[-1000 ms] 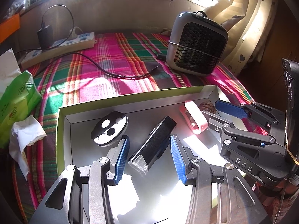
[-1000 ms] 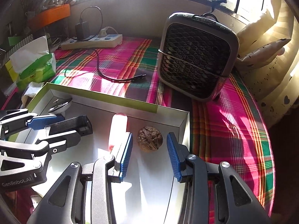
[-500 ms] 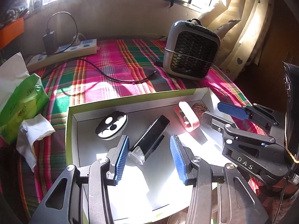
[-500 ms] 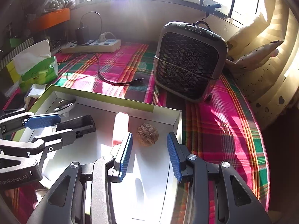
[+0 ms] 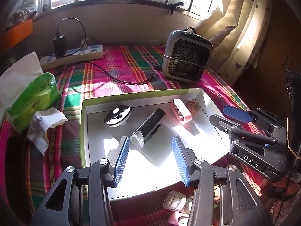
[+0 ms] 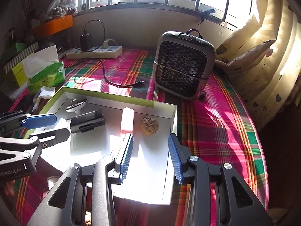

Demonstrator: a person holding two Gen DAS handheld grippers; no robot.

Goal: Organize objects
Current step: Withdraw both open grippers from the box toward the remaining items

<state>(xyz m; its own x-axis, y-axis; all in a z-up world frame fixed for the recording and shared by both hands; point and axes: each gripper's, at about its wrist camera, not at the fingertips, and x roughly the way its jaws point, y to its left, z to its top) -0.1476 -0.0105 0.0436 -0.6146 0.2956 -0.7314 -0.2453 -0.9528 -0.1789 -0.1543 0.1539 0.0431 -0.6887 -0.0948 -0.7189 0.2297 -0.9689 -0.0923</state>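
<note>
Covering the whole surface, a plaid cloth (image 5: 120, 69) in pink, green and red lies under everything. On it, well back toward the window, stands a grey fan heater (image 6: 183, 64) with a dark honeycomb grille, and a white power strip (image 6: 94, 51) with a black charger plugged in rests at the far edge. A green tissue pack (image 5: 33, 101) sits to the left with a crumpled tissue (image 5: 46, 124) just beside it.

Nearer the cameras lies a shallow white box lid (image 5: 83, 101) with a lime-green outer rim. Inside it, from left to right, rest a round black-and-white disc (image 5: 117, 115), a black oblong device (image 5: 150, 126) with a clear tip lying at a slant, a pink clip-like piece (image 5: 181, 111) and a walnut (image 6: 149, 125) in the far right corner, close to the pink piece.

Both tools hang above the near part of the lid with nothing between their blue pads: the left gripper (image 5: 150, 162) stands spread wide, short of the black device, and the right gripper (image 6: 150, 158) is likewise spread, short of the walnut
</note>
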